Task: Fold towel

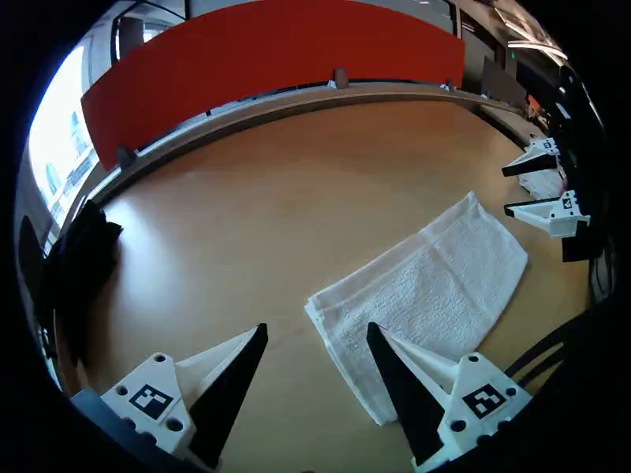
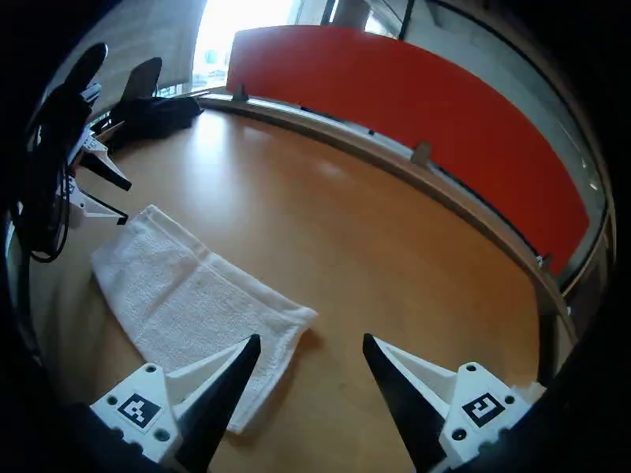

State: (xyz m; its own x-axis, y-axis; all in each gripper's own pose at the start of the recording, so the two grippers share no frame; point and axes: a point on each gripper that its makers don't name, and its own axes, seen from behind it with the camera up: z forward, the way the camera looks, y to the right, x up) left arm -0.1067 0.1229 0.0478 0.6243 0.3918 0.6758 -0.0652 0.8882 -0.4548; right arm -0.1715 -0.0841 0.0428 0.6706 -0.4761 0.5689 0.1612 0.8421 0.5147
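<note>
White towel [image 1: 430, 288] is lying flat on wooden table [image 1: 260, 213]. Left gripper [image 1: 315, 331] and right gripper [image 2: 309, 339], jaws released, are hovering with towel at 4 and 8 o'clock respectively.

Your towel [image 1: 426, 292] is plain white terry; the worktop [image 1: 260, 213] is warm tan wood-tone, the screen [image 1: 268, 55] solid red. Your left hand-held gripper [image 1: 315, 325] and right hand-held gripper [image 2: 311, 337] are white, black along the inner sides, with black-and-white square markers [image 1: 150, 400].

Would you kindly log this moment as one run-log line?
towel: looks folded, flat on table | left gripper: open, empty, at one end | right gripper: open, empty, at opposite end
</note>
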